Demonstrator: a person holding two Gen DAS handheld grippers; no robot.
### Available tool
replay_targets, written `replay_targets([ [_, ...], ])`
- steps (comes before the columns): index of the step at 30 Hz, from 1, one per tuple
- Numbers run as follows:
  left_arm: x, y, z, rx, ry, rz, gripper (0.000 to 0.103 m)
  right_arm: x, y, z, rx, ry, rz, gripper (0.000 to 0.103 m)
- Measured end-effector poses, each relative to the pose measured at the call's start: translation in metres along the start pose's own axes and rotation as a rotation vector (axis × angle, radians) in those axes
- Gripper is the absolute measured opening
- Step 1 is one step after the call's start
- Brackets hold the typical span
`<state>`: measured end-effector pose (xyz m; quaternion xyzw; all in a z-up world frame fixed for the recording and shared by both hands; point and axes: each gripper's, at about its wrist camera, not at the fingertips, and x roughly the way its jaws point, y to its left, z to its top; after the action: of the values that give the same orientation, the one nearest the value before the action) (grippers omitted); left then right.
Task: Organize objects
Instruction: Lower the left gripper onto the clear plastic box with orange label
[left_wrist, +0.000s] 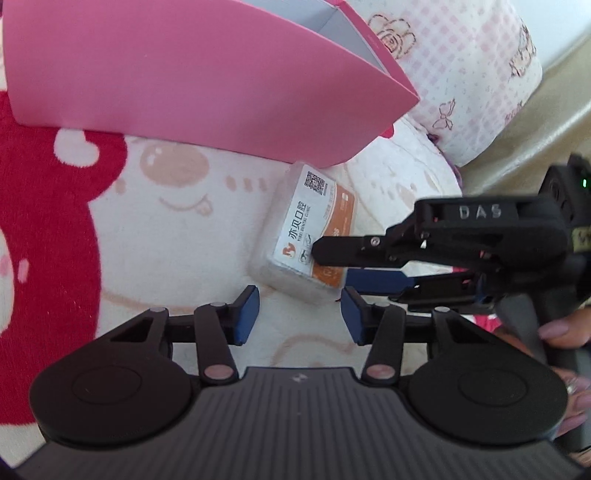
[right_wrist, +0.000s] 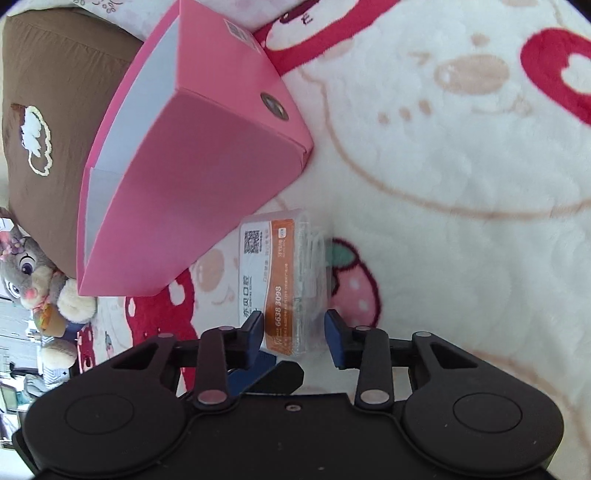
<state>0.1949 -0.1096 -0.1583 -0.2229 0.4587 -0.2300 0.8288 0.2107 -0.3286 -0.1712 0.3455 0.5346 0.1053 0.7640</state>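
On a fluffy white blanket (right_wrist: 461, 229) printed with red and pink cartoon faces and a strawberry lies a small clear plastic box (left_wrist: 308, 236) with a white and orange label bearing a square code and a phone number. It sits flat, just below the near corner of a large pink cardboard box (left_wrist: 177, 77), which is open at the top with a pale lining inside; from the right wrist view the small box's far end reaches up to the pink box, though whether they touch cannot be told. The right tongs (right_wrist: 294, 334) come in from the side, their blue-padded fingers set on either side of the small box's near end, spread a little wider than the box, with gaps visible at both pads. The left tongs (left_wrist: 300, 314) hover just in front of the small box, apart and holding nothing. A hand (left_wrist: 565, 354) with painted nails and a ring grips the right handle. Behind the pink box are a brown cushion (right_wrist: 55, 122), a checked pink-and-white pillow (left_wrist: 472, 70), and a grey stuffed rabbit (right_wrist: 33, 273).
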Motion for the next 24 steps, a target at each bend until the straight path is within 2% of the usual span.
replay_targets([
  [4, -0.005, 0.013, 0.004, -0.091, 0.001, -0.029, 0.047, 0.003, 0.007, -0.003, -0.021, 0.025, 0.032, 0.035],
  [7, -0.004, 0.014, 0.002, -0.102, -0.001, -0.015, 0.046, 0.010, 0.007, -0.005, 0.004, 0.089, 0.104, 0.033],
  [10, -0.006, 0.007, -0.001, -0.055, -0.018, 0.012, 0.046, 0.009, 0.013, -0.006, -0.028, 0.087, 0.085, 0.035],
  [14, -0.014, 0.004, 0.004, 0.007, -0.061, 0.053, 0.046, -0.007, 0.029, -0.005, -0.138, 0.005, 0.049, 0.040],
  [18, -0.017, 0.011, 0.009, -0.022, -0.079, 0.032, 0.046, -0.018, 0.037, 0.000, -0.244, -0.109, -0.042, 0.042],
  [21, -0.014, 0.012, 0.010, -0.022, -0.082, 0.034, 0.046, -0.019, 0.040, 0.005, -0.301, -0.212, -0.142, 0.046],
  [23, -0.012, 0.015, 0.010, -0.043, -0.068, 0.020, 0.046, -0.020, 0.036, 0.011, -0.306, -0.244, -0.152, 0.048],
  [24, -0.011, 0.017, 0.010, -0.062, -0.058, 0.008, 0.042, -0.018, 0.034, 0.014, -0.303, -0.252, -0.144, 0.048],
])
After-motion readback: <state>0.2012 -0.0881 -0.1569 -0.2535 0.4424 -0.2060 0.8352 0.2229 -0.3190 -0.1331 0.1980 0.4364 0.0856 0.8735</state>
